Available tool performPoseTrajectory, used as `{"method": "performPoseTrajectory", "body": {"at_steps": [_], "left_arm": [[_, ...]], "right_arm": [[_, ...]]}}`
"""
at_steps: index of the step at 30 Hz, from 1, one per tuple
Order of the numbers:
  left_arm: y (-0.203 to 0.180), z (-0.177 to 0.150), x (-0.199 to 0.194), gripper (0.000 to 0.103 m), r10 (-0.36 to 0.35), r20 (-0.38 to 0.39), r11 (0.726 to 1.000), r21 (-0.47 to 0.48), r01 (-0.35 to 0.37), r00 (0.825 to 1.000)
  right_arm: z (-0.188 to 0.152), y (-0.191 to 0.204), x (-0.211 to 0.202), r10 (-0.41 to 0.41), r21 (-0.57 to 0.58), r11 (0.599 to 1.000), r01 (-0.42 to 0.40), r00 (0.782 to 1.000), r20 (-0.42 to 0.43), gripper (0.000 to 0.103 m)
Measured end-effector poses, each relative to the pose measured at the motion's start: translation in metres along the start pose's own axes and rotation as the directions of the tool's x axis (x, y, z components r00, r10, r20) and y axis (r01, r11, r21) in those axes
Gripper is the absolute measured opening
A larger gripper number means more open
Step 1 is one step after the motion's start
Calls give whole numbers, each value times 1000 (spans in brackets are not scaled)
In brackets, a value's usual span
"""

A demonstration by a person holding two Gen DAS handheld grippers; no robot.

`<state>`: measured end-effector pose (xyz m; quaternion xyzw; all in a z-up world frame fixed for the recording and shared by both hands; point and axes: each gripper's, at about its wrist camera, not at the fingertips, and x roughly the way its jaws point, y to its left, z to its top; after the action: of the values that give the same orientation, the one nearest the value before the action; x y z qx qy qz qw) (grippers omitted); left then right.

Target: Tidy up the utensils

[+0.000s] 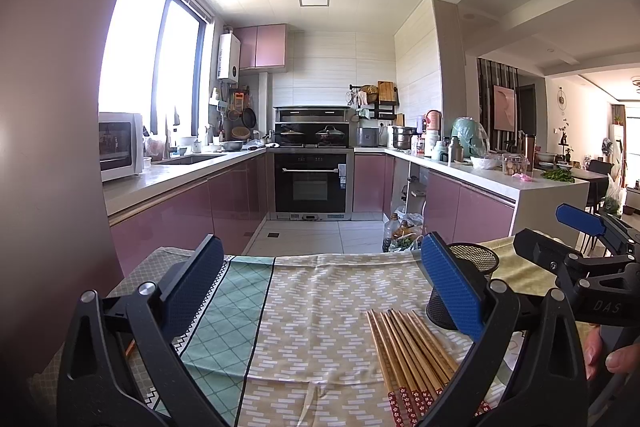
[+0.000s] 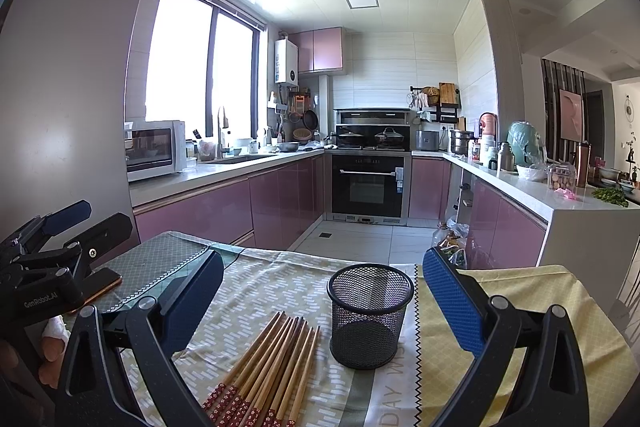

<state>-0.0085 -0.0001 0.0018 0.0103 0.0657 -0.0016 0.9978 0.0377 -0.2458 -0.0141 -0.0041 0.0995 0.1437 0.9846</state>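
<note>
A bundle of slim wooden chopsticks (image 2: 266, 367) with red patterned ends lies flat on the patterned tablecloth (image 2: 280, 287), just beside a round black wire-mesh cup (image 2: 370, 319) that stands upright and looks empty. The left gripper (image 1: 320, 291) and right gripper (image 2: 324, 301) both hover above with ribbed blue fingers (image 2: 452, 303) spread wide, holding nothing.

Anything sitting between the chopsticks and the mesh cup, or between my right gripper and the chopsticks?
Nothing visible. The chopsticks lie flat beside the empty mesh cup, only bare tablecloth between them. The right gripper, jaws open, has a clear path down.
</note>
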Motion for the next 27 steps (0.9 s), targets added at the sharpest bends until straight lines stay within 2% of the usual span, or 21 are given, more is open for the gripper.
{"method": "performPoseTrajectory", "body": {"at_steps": [21, 24, 27], "left_arm": [[1, 0, 0, 97, -5, -9, 1000, -5, 5, 1000], [0, 0, 0, 97, -8, -34, 1000, 0, 8, 999], [-4, -4, 8, 97, -11, -91, 1000, 24, 13, 996]], "right_arm": [[-1, 0, 0, 3, 0, 1000, -3, 1000, -4, 97], [-2, -1, 3, 21, 8, 1000, -21, 999, -31, 97], [-8, -3, 12, 36, 13, 999, -35, 995, -95, 97]]}}
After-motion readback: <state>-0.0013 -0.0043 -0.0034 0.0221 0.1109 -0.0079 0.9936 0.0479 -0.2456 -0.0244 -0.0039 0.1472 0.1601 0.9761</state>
